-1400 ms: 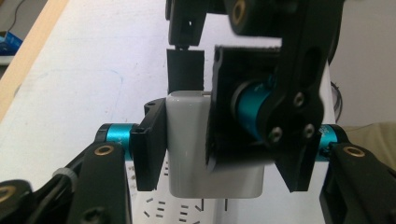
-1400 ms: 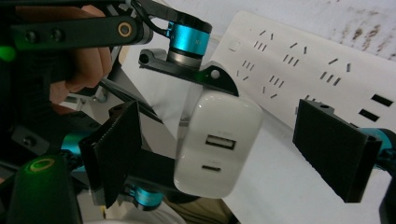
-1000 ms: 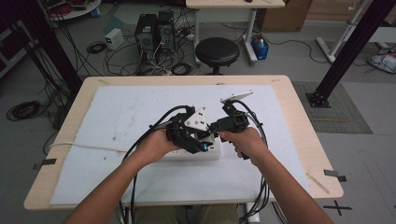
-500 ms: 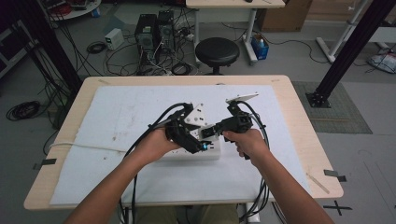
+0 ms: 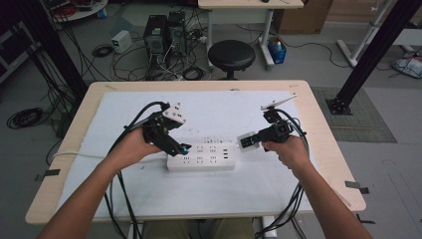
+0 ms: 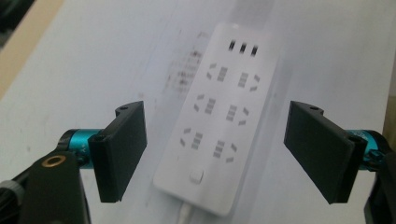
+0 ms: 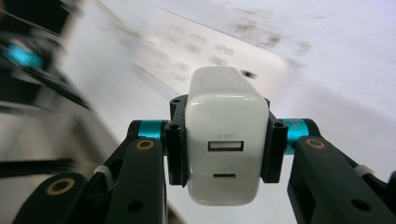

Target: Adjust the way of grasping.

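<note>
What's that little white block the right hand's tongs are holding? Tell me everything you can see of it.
It looks like a charger: a small, glossy white plastic block with rounded corners. The face toward the camera has two ports, a wider rectangular one above a slim oval one. The right tongs are shut on it, black pads pressing its two sides. In the high view it hangs above the white mat, just off the right end of the power strip, not touching it. Any prongs are hidden.
</note>
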`<state>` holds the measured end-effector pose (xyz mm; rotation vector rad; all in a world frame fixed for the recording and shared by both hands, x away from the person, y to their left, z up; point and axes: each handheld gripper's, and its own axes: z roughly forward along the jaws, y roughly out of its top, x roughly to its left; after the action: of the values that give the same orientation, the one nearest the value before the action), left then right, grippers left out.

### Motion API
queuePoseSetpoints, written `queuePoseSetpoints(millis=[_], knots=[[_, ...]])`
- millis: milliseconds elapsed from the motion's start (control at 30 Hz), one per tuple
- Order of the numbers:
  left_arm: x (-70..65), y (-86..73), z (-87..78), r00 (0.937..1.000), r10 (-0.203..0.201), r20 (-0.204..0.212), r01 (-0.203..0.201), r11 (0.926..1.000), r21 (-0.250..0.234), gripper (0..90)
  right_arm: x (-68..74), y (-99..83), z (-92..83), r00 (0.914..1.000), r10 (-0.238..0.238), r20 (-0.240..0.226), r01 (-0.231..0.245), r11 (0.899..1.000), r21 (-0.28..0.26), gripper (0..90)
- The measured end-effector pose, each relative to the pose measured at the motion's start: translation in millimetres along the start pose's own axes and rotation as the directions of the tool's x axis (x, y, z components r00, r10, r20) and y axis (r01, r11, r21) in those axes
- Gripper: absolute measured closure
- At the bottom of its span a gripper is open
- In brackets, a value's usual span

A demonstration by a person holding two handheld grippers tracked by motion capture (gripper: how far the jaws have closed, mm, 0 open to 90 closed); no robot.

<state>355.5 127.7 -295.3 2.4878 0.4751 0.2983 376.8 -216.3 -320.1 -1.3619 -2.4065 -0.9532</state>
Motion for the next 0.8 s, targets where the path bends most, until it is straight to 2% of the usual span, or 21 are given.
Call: queuePoseSetpoints(millis=[133,233,300,367,433,467,500,533,567,600,633,667,700,733,767,800], knots=[[9.8,-14.4,-6.7,0.9996,-0.029,0.005,0.029,0.9973,0.067,21.3,0.1,-1.6,-10.3,0.9960,-0.062,0.065,0.060,0.998,0.033,61.8],[16.2,-24.6,-14.9,0.9978,-0.066,0.000,0.065,0.9936,0.092,21.3,-1.7,-3.6,-20.5,0.9869,-0.113,0.115,0.106,0.992,0.065,61.8],[19.9,-30.3,-19.6,0.9955,-0.095,0.003,0.094,0.9902,0.103,21.2,-1.8,-5.1,-27.1,0.9731,-0.183,0.140,0.174,0.982,0.070,61.8],[22.4,-34.8,-24.5,0.9945,-0.104,-0.011,0.105,0.9882,0.112,21.3,-2.2,-5.8,-33.4,0.9568,-0.234,0.172,0.222,0.971,0.085,61.8],[25.7,-37.9,-29.7,0.9951,-0.096,-0.023,0.098,0.9870,0.127,21.3,-3.6,-6.4,-38.1,0.9368,-0.279,0.212,0.261,0.959,0.106,61.8],[27.4,-39.6,-33.0,0.9954,-0.089,-0.035,0.093,0.9868,0.133,21.3,-3.9,-6.7,-39.8,0.9314,-0.289,0.221,0.270,0.956,0.113,61.8],[28.4,-40.4,-34.7,0.9956,-0.086,-0.038,0.090,0.9862,0.139,21.3,-4.8,-7.1,-42.7,0.9213,-0.315,0.228,0.294,0.948,0.121,61.8],[28.4,-40.4,-34.7,0.9956,-0.086,-0.038,0.090,0.9862,0.139,21.3,-4.8,-7.1,-42.7,0.9213,-0.315,0.228,0.294,0.948,0.121,61.8],[31.4,-41.5,-38.3,0.9955,-0.087,-0.039,0.092,0.9843,0.151,21.3,-5.1,-7.3,-44.3,0.9159,-0.326,0.234,0.306,0.944,0.122,61.8],[31.7,-42.0,-38.9,0.9954,-0.086,-0.042,0.091,0.9867,0.135,21.3,-5.8,-7.4,-48.9,0.9009,-0.354,0.252,0.331,0.935,0.127,61.7],[31.7,-42.0,-38.9,0.9954,-0.086,-0.042,0.091,0.9867,0.135,21.3,-5.8,-7.4,-48.9,0.9009,-0.354,0.252,0.331,0.935,0.127,61.7],[33.6,-42.9,-41.3,0.9977,-0.060,-0.031,0.063,0.9897,0.128,21.3,-5.8,-7.2,-50.3,0.8963,-0.361,0.257,0.337,0.932,0.134,61.7],[33.5,-43.6,-41.1,0.9977,-0.060,-0.032,0.064,0.9903,0.124,21.3,-6.5,-7.1,-53.8,0.8826,-0.378,0.279,0.347,0.925,0.155,61.7],[33.3,-44.0,-40.7,0.9975,-0.063,-0.032,0.067,0.9887,0.134,21.3,-6.5,-7.1,-53.8,0.8826,-0.378,0.279,0.347,0.925,0.155,61.7],[33.3,-44.0,-40.7,0.9975,-0.063,-0.032,0.067,0.9887,0.134,21.3,-6.7,-7.5,-54.5,0.8782,-0.384,0.286,0.351,0.923,0.160,61.7],[32.7,-44.5,-39.3,0.9971,-0.066,-0.037,0.071,0.9801,0.185,21.3,-7.5,-9.0,-56.3,0.8700,-0.399,0.289,0.364,0.916,0.170,61.7]])
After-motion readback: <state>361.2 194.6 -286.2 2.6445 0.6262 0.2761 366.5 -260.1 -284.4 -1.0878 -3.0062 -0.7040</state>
